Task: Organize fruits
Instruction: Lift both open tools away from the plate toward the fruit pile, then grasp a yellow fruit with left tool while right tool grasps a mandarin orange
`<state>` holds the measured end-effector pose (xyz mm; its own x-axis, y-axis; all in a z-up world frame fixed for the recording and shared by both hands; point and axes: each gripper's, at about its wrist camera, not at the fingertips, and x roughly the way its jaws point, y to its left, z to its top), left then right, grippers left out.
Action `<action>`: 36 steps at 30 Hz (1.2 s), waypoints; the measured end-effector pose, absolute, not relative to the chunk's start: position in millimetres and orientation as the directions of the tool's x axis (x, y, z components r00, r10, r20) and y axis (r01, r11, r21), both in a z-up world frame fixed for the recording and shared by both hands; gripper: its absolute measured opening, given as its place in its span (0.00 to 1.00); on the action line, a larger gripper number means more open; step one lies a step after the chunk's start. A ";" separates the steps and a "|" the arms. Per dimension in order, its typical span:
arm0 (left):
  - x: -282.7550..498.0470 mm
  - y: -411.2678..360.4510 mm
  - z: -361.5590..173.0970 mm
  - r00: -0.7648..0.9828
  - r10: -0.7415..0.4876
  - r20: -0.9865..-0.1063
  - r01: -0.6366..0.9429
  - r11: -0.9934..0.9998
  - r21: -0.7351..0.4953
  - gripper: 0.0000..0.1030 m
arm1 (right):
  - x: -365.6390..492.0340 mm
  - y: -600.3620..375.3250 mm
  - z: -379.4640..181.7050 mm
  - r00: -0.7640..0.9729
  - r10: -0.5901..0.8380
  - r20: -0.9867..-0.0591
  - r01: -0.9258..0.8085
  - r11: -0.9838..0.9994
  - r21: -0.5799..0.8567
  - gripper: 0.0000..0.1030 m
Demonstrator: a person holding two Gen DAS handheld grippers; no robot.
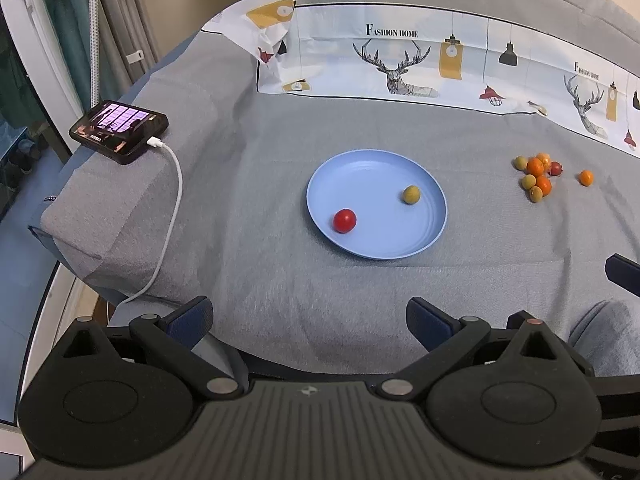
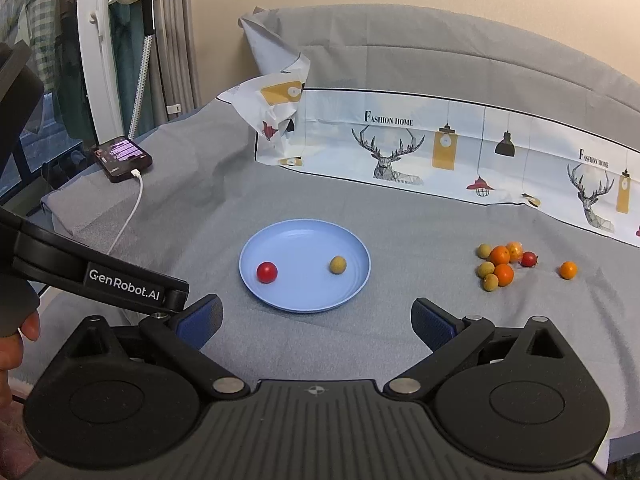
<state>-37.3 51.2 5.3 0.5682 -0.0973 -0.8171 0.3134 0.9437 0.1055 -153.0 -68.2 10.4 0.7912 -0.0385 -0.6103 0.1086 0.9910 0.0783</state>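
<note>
Bare grey cloth (image 2: 400,240) lies between the plate (image 2: 352,280) and fruit pile (image 2: 498,264).

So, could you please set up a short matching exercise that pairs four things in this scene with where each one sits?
Things:
1. red cherry tomato
2. lone orange fruit
3. phone
4. deer-print cloth

Places:
A. far edge of the grey bed cover
B. raised left corner, charging cable plugged in
C. on the blue plate, beside a yellow-green fruit
D. alone on the cover, right of the fruit pile

Pairs: 1-C, 2-D, 3-B, 4-A
</note>
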 end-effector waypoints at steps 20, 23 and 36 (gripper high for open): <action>-22.7 38.7 -11.3 0.527 -0.064 -0.847 0.330 0.935 0.134 1.00 | -138.9 -79.7 -6.7 0.758 -0.014 -0.652 0.125 0.984 0.124 0.97; -18.5 33.6 -14.4 0.516 -0.057 -0.855 0.334 0.932 0.139 1.00 | -136.0 -84.5 -11.5 0.752 -0.010 -0.660 0.134 0.981 0.137 0.97; 16.1 -48.5 -31.4 0.431 -0.092 -0.897 0.439 0.890 0.119 1.00 | -137.5 -181.5 -42.7 0.709 -0.221 -0.670 0.424 0.892 0.155 0.97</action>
<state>16.1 -48.5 -31.4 0.4314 -0.0924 -0.8974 0.4392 0.8904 0.1195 -137.5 -181.5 -42.7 0.7087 -0.2210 -0.6700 0.4244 0.8922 0.1547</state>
